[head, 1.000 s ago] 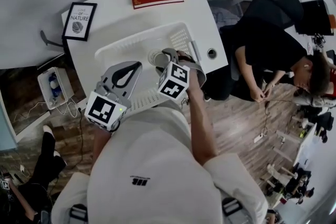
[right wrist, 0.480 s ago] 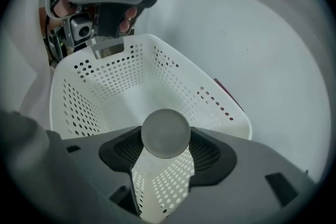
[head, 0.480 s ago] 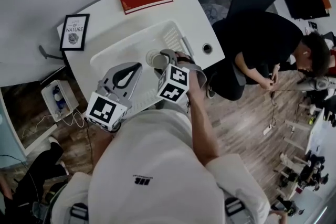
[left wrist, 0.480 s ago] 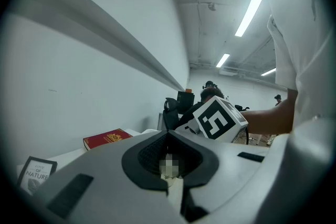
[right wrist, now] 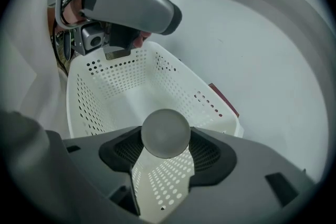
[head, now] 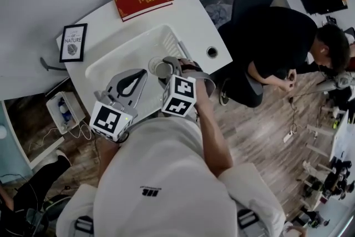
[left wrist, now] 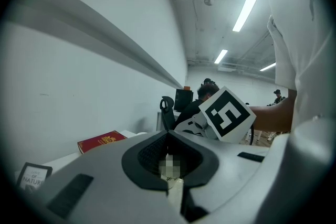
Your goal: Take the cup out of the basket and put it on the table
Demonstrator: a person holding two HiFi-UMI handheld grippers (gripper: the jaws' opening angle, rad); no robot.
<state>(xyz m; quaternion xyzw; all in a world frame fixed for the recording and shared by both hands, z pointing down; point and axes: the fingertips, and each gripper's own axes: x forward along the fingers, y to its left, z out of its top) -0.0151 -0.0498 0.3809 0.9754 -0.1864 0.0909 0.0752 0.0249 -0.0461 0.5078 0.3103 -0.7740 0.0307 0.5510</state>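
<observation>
1. White short-sleeved T-shirt [head: 166,175], small black logo [head: 148,192] printed on it.
2. Left claw [head: 135,79] and right claw [head: 167,67]: grey shells, black ribbed inner pads [left wrist: 149,157].
3. Each carries a white cube [head: 112,120] with black square markers.

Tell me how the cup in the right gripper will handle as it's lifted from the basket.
The cup looks smooth and round where the right gripper clamps it, so it may slip or twist. It is small beside the jaws, so it is probably light. Being round-sided, it would likely roll if laid down rather than stood upright.
</observation>
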